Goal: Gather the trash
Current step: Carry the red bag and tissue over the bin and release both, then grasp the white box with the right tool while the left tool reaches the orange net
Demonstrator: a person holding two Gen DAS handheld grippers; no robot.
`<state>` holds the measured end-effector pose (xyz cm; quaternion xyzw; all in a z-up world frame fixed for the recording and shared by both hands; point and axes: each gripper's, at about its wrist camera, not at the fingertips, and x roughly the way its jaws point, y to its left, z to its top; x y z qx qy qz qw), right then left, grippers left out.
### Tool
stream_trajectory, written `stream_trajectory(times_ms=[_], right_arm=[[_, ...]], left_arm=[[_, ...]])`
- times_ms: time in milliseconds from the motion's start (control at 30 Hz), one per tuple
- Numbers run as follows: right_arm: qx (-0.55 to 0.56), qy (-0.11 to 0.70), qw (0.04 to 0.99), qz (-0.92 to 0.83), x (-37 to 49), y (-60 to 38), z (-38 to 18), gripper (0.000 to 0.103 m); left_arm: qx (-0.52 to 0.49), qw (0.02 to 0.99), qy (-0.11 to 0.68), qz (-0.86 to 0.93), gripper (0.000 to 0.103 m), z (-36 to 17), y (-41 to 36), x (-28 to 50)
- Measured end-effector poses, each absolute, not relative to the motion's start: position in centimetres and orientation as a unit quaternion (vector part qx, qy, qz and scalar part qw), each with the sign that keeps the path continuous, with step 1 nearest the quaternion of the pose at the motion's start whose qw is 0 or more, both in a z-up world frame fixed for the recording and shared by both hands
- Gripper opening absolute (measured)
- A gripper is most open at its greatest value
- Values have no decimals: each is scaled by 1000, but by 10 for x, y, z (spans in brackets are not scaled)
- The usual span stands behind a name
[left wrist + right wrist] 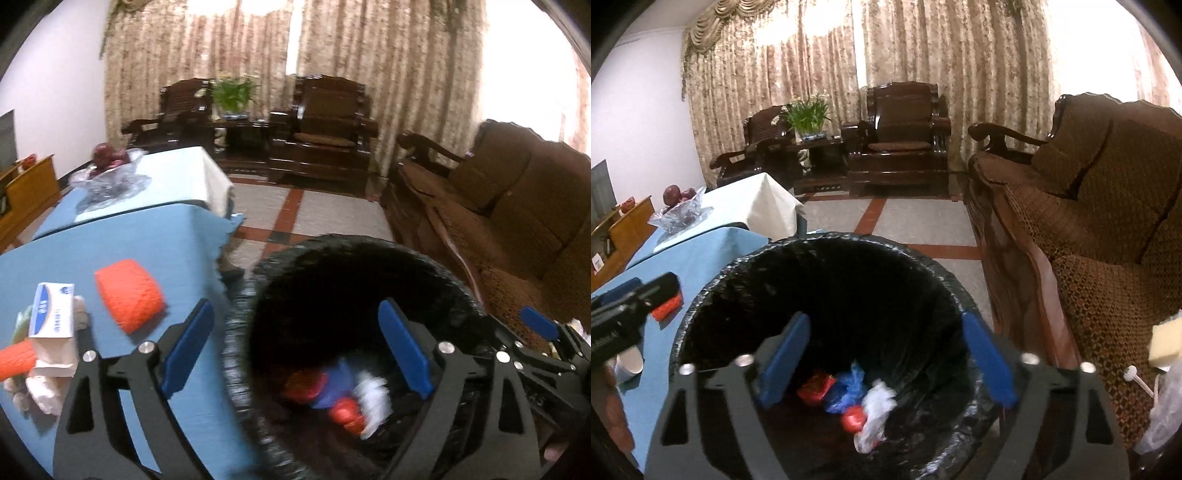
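Observation:
A bin lined with a black bag (236, 332) (698, 306) stands beside the blue-clothed table (147, 243). Inside lie a red wrapper (814, 389), a blue bag (847, 387), a white tissue (875, 410) and a small red piece (853, 421). My left gripper (297, 350) is open and empty over the bin's rim, at the table's edge. My right gripper (886, 365) is open and empty above the bin's mouth; it also shows in the left wrist view (539, 328). On the table lie an orange foam roll (129, 293), a white and blue box (51, 317) and crumpled tissues (40, 391).
A brown sofa (1089, 236) stands right of the bin. Dark wooden armchairs (901, 136) and a potted plant (807, 114) stand by the curtains. A fruit bowl on plastic (110, 173) sits at the table's far end. A white cup (628, 363) sits on the table.

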<state>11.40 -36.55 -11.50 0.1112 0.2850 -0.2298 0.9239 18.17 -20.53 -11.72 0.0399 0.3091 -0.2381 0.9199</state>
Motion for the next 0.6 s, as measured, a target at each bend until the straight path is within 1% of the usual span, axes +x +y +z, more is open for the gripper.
stream_trajectory(times_ms=[33, 67, 333, 600], right_arm=[[107, 285, 924, -231, 115, -360, -114, 95], [105, 283, 925, -232, 116, -357, -112, 97], [104, 280, 937, -183, 136, -307, -101, 97], [80, 285, 950, -97, 166, -227, -92, 97]], left_arm=[[40, 922, 307, -232, 90, -116, -199, 183], [40, 925, 304, -222, 90, -114, -189, 183], [47, 946, 285, -148, 91, -101, -105, 173], [38, 955, 287, -66, 91, -95, -10, 161]])
